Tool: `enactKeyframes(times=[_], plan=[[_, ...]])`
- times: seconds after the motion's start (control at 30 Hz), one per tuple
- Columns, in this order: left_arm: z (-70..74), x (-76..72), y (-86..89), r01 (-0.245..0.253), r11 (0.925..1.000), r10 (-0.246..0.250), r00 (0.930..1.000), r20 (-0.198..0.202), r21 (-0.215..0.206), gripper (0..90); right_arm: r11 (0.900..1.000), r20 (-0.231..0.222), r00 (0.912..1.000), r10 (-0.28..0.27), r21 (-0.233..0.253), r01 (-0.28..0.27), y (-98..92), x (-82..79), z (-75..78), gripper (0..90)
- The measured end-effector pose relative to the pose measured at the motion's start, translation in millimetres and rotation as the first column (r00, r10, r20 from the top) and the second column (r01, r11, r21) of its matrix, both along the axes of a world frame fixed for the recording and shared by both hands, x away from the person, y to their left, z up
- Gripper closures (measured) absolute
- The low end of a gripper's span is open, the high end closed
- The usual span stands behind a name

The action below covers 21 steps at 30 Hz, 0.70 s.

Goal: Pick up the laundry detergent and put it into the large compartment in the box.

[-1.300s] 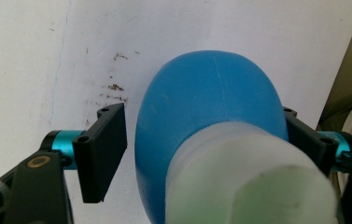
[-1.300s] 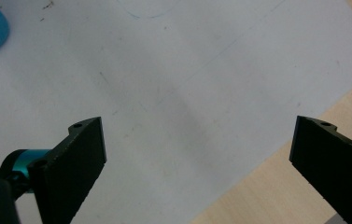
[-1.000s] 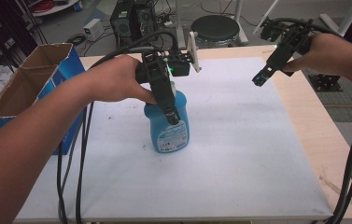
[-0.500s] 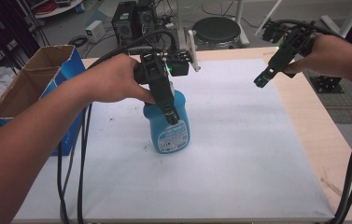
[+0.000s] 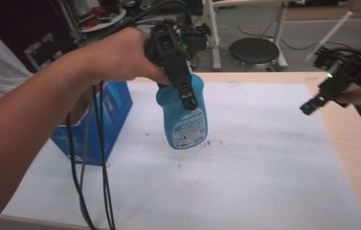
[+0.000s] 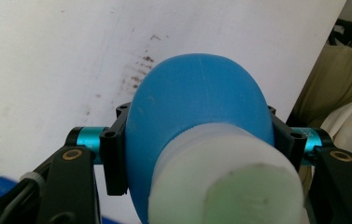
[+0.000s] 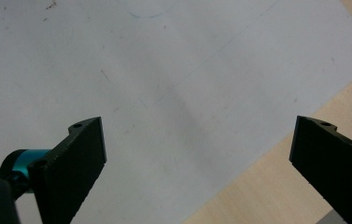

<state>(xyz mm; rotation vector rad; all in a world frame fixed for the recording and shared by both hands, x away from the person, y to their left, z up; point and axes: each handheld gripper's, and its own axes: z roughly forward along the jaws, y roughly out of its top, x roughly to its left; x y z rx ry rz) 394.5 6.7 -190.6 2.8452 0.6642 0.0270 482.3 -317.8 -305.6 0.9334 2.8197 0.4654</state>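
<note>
A blue plastic bottle (image 5: pixel 183 120) with a printed label hangs in the air above the white sheet (image 5: pixel 264 167), slightly tilted. My left gripper (image 5: pixel 187 98) is shut on its upper body from above. In the left gripper view the jaws press both sides of the blue bottle (image 6: pixel 197 102), whose white neck (image 6: pixel 225 186) points at the camera; the left gripper (image 6: pixel 197 154) holds it firmly. My right gripper (image 5: pixel 312 103) hovers at the sheet's right edge. Its jaws stand wide apart with nothing between them in the right gripper view (image 7: pixel 197 158).
A blue cardboard box (image 5: pixel 116 105) stands at the sheet's left edge, close to the left forearm. Small dark stains (image 5: pixel 207 142) mark the sheet under the bottle. Bare wooden table (image 5: pixel 360 143) runs along the right. A round black stool (image 5: pixel 254 48) stands behind the table.
The bottle stood on the sheet with my left gripper on it; now it is lifted clear of the sheet. My right gripper has shifted a little down and right.
</note>
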Motion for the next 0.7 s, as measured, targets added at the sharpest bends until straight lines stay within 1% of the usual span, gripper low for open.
enactKeyframes(times=[0.03,0.07,0.13,0.17,0.27,0.4,0.43,0.47,0.53,0.57,0.67,0.7], plan=[[6.7,-0.4,4.9,-0.009,1.0,0.009,1.0,0.004,-0.001,37.8,1.0,0.003,1.0,0.004,0.001,-0.004,-0.8,0.3,0.3,2.8],[13.6,-0.5,10.2,-0.015,0.9999,0.015,0.9999,0.008,-0.004,37.9,1.0,0.001,1.0,-0.004,0.004,0.004,-0.9,-0.2,0.5,2.8],[26.9,-1.9,21.0,-0.041,0.9991,0.041,0.999,0.019,-0.012,37.9,1.0,0.0,1.0,-0.001,0.003,0.001,-2.3,0.1,0.7,2.8],[33.3,-2.4,26.7,-0.056,0.9984,0.056,0.9982,0.022,-0.012,37.9,1.0,0.0,1.0,-0.001,0.003,0.001,-2.8,0.1,0.9,2.8],[51.4,-4.3,46.4,-0.078,0.9969,0.078,0.9962,0.038,-0.011,37.8,1.0,0.002,1.0,0.0,0.004,0.0,-3.8,-0.2,1.7,2.8],[69.0,-7.4,68.0,-0.106,0.9941,0.107,0.9931,0.048,-0.022,37.9,1.0,0.0,1.0,-0.005,0.005,0.005,-4.5,-0.3,2.1,2.7],[69.0,-7.4,68.0,-0.106,0.9941,0.107,0.9931,0.048,-0.022,37.9,1.0,0.0,1.0,-0.005,0.005,0.005,-4.5,-0.3,2.1,2.7],[76.3,-8.4,78.5,-0.121,0.9924,0.122,0.9914,0.048,-0.024,37.8,1.0,-0.001,1.0,-0.005,0.003,0.005,-4.5,-0.1,1.9,2.8],[81.1,-9.2,88.1,-0.138,0.9901,0.139,0.9893,0.043,-0.023,37.8,1.0,-0.003,1.0,-0.007,0.004,0.007,-4.2,-0.2,1.8,2.8],[83.5,-9.5,94.1,-0.145,0.9893,0.145,0.9886,0.038,-0.014,37.8,1.0,-0.003,1.0,-0.007,0.004,0.007,-4.2,-0.2,1.9,2.8],[88.6,-10.7,107.8,-0.17,0.9855,0.17,0.9851,0.026,-0.007,37.9,1.0,-0.001,1.0,-0.002,0.003,0.002,-4.3,-0.4,2.1,2.8],[88.6,-10.7,107.8,-0.17,0.9855,0.17,0.9851,0.026,-0.007,37.9,1.0,-0.001,1.0,-0.002,0.004,0.002,-4.4,-0.6,2.1,2.8]])
